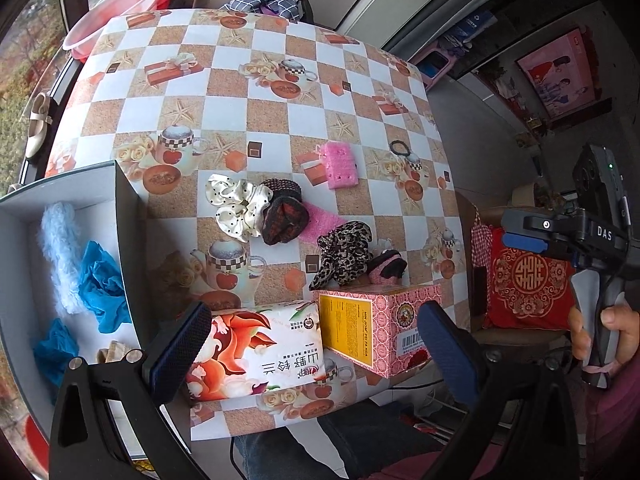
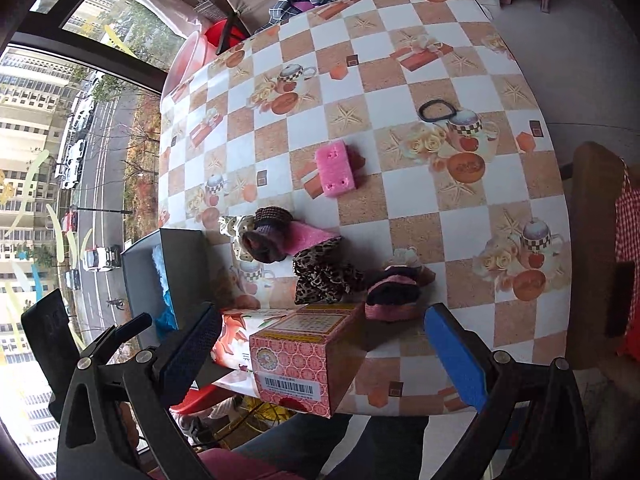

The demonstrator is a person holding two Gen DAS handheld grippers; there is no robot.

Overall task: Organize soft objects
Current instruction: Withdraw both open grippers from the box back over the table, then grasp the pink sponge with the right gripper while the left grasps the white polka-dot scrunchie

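Checkered table (image 1: 224, 92), rumpled polka-dot scrunchie (image 1: 236, 210), leopard scrunchie (image 1: 344, 256).

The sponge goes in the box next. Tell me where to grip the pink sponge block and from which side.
Grip the pink sponge block across its two long side faces, coming down from above. It lies flat and alone on the table, so both sides are free for the fingers.
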